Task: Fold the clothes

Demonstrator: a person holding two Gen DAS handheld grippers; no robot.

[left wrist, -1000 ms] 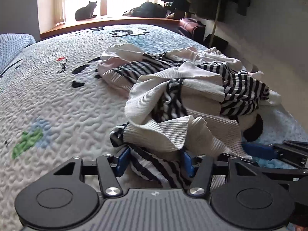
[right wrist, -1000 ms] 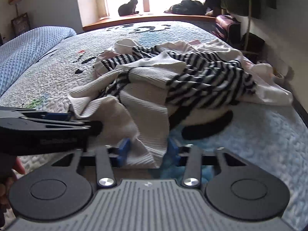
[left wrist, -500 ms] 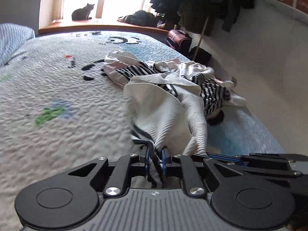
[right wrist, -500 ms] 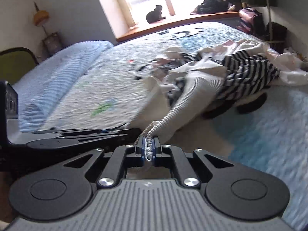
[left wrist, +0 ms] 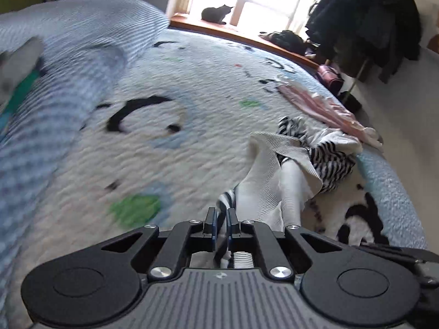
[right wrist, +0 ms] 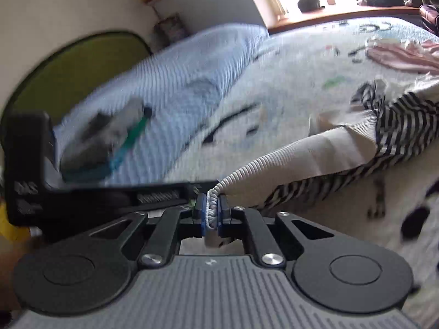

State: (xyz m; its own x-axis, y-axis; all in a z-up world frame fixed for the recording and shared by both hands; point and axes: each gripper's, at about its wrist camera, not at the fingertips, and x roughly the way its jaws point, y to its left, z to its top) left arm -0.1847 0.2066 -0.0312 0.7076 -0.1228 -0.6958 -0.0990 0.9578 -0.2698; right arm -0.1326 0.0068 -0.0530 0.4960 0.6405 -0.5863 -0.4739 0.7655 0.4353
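The quilted bedspread (left wrist: 170, 148) lies bare across the middle and left of the left wrist frame, open for passage. A blue blanket ridge (left wrist: 55, 87) rises at upper left. The heap of clothes (left wrist: 323, 148) blocks the right side; hanging coats (left wrist: 378, 22) crowd the upper right corner.

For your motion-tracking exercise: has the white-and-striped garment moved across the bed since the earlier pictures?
Yes. The white-and-striped garment has been dragged out of the pile, away from the window with the cat, toward the camera, clamped in the left gripper.

garment (left wrist: 270, 175): cream, black-white stripes | bedspread (left wrist: 170, 159): white, black-green marks
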